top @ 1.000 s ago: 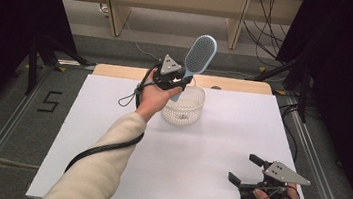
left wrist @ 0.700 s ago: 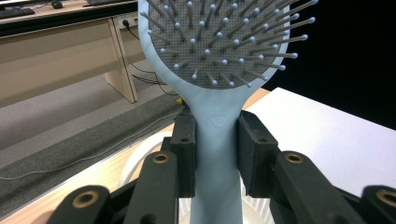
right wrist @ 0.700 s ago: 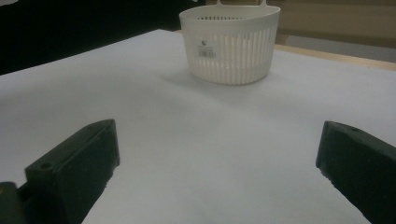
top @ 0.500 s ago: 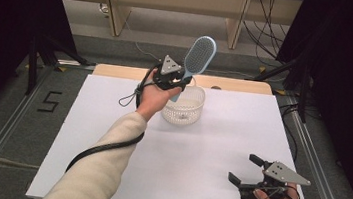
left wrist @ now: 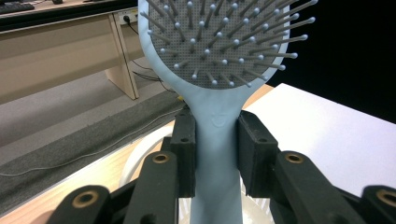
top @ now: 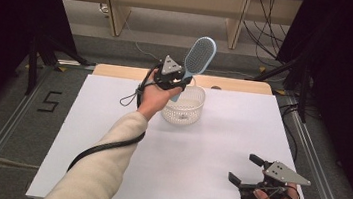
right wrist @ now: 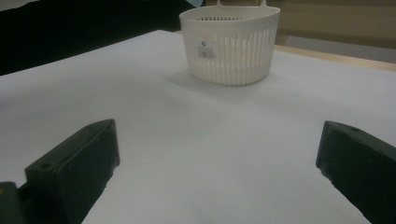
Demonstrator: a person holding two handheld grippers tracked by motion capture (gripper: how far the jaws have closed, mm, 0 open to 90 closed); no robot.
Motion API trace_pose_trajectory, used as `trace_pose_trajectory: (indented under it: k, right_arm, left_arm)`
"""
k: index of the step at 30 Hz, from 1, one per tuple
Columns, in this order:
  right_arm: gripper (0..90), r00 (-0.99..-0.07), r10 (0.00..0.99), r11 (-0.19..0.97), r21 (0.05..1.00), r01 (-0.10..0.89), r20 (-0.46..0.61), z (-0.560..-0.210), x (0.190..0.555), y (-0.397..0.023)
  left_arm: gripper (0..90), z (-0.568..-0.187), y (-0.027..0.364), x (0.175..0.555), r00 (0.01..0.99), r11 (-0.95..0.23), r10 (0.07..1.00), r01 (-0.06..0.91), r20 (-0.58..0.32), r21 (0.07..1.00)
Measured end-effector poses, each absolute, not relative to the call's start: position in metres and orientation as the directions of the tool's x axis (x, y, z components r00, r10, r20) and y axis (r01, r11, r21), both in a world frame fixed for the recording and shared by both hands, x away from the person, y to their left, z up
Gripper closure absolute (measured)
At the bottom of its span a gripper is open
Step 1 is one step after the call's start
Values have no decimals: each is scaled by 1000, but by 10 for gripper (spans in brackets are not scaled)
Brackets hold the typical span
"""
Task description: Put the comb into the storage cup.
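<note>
I see the left hand-held gripper [top: 180,81] raised over the far part of the white table [top: 111,122], its jaws clamped on the handle of a pale blue hairbrush [top: 199,56]. In the left gripper view, both black pads press flat against the handle's two sides, just below the brush head. The hairbrush [left wrist: 219,70] stands roughly upright, tilted a little to the right in the high view. Its bristled head rises above the gripper and its handle end points down toward a white slotted basket [top: 183,110]. The basket sits on the table directly beneath the gripper. I cannot tell whether the handle tip touches the basket's rim. The person's left forearm, in a cream sleeve [top: 101,171], reaches up from the bottom edge to this gripper.

Moving right, the table's middle is bare white surface.

At the near right corner, I see the right hand-held gripper [top: 246,169] held low over the table, well apart from the basket. Its jaws stand wide apart with nothing between them. In the right gripper view they point toward the basket [right wrist: 229,44], which stands upright some way off.
</note>
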State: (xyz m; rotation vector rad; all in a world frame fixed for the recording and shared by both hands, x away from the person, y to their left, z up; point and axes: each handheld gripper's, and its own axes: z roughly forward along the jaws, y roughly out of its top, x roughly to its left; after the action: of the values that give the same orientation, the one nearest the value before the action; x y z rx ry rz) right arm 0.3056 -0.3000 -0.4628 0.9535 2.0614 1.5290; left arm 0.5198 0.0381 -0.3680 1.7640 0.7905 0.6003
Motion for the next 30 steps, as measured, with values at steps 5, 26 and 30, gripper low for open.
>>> trace_pose_trajectory:
  k: [5, 26, 30]
  right_arm:
    - [2, -689, 721, 173, 943, 285, 76, -463, 305, -300]
    - [3, -693, 716, 175, 939, 296, 85, -465, 307, -298]
    - [2, -694, 716, 179, 940, 290, 78, -464, 307, -298]
  left_arm:
    - [700, -370, 38, 521, 653, -217, 757, 226, 18, 950]
    - [700, -374, 37, 524, 670, -241, 742, 207, 42, 948]
    - [700, -378, 38, 524, 672, -240, 740, 211, 38, 948]
